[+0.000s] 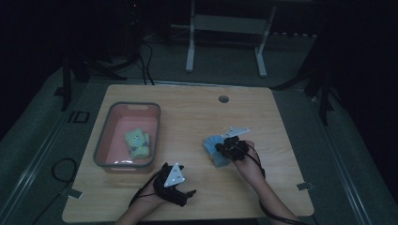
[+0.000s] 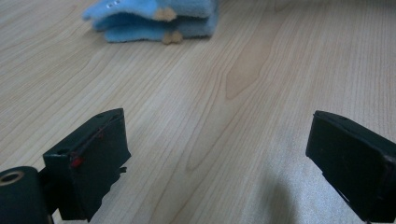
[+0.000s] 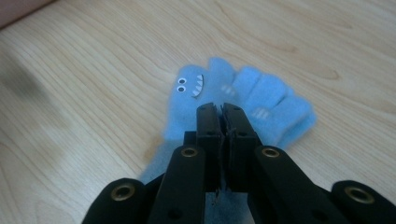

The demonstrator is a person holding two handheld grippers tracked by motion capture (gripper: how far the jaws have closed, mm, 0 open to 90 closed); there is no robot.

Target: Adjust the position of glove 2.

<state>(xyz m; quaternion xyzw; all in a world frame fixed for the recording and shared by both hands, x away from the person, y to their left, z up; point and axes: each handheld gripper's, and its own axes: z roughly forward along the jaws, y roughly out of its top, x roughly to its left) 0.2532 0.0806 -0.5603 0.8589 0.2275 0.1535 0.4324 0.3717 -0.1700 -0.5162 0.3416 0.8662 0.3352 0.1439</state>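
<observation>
Lying at the table's (image 1: 263, 187) left, a pink bin (image 1: 105, 136) is holding a green plush toy (image 1: 137, 143), well apart from the work. A blue shark plush (image 3: 233, 93) is being pinched right of centre by the right gripper (image 3: 221, 109), jaws pressed together on it. In the right gripper view its face points far-left. The left gripper (image 2: 219, 154) is being held near, jaws spread, nothing between.
</observation>
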